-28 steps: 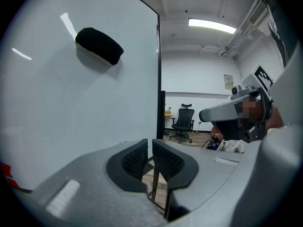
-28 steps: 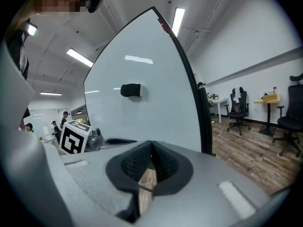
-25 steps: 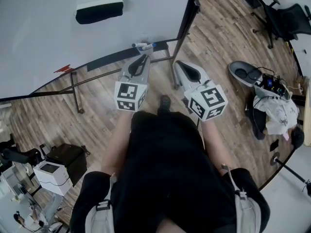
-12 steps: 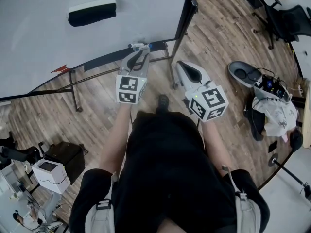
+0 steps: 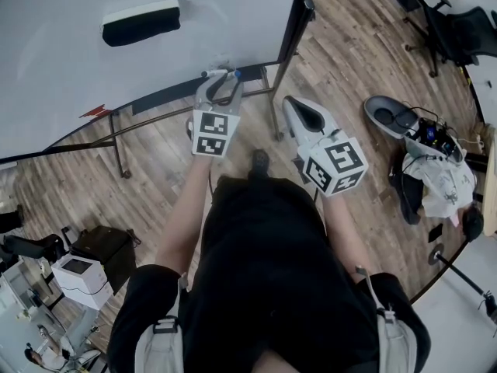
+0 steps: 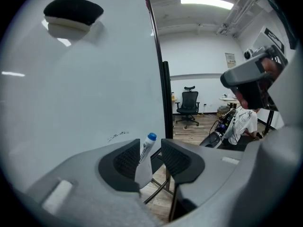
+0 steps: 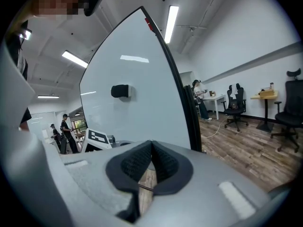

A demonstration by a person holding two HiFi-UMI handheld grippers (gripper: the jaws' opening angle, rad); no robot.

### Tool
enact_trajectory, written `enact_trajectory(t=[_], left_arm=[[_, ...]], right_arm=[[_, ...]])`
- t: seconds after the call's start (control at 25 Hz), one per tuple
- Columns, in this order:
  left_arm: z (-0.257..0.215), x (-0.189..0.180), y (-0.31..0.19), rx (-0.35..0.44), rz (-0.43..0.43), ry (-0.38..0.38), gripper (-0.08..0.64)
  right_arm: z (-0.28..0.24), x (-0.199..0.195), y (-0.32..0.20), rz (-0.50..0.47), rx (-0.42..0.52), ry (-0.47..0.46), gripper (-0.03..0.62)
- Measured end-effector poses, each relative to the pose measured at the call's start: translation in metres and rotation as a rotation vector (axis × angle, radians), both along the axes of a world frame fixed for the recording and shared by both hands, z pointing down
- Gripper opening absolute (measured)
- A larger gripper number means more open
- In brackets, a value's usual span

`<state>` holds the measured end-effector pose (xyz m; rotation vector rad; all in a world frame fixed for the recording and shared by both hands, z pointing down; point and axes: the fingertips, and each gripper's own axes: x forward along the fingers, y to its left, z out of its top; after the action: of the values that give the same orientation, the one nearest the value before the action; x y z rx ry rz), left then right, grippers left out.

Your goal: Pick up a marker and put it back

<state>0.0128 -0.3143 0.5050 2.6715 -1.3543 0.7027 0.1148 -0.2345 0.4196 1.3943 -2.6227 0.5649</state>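
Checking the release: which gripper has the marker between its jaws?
The left gripper, whose jaws have just been opening around the blue-capped marker; the right gripper is shut and empty.

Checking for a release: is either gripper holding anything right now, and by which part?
Nothing is held. The left gripper's jaws have just been opening; the marker sits between them, not clamped. The right gripper is shut and empty.

Floor [image 5: 349, 61]: wood-look planks, brown and grey.
Whiteboard [image 5: 78, 61]: large, white — on a black frame with thin metal legs.
Walls [image 6: 203, 56]: plain white.
Ceiling lights [image 6: 206, 2]: long strips, lit.
Office chair [image 6: 188, 107]: black, near the far wall — desks [image 7: 267, 96] and more chairs elsewhere.
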Motion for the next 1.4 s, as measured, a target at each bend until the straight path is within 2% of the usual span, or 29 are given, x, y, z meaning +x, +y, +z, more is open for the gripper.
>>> enact_trajectory(t=[0.2, 0.52, 0.56, 1.0, 1.4], left_arm=[[0.006, 0.004, -0.008, -0.004, -0.005, -0.06, 0.137], [0.017, 0.004, -0.013, -0.033, -0.051, -0.094, 0.132], [0.017, 0.003, -0.013, -0.033, -0.059, -0.096, 0.107], [0.006, -0.011, -0.009, -0.012, -0.087, -0.082, 0.086], [-0.038, -0.011, -0.001, 0.059, -0.081, -0.027, 0.08]], right_arm=[[0.0, 0.008, 0.001, 0.012, -0.007, 0.002, 0.002], [0.0, 0.017, 0.005, 0.026, -0.008, 0.004, 0.002], [0.0, 0.018, 0.006, 0.026, -0.008, 0.005, 0.002], [-0.004, 0.011, 0.01, 0.006, 0.001, 0.004, 0.002], [-0.009, 0.018, 0.009, 0.02, 0.019, -0.026, 0.002]])
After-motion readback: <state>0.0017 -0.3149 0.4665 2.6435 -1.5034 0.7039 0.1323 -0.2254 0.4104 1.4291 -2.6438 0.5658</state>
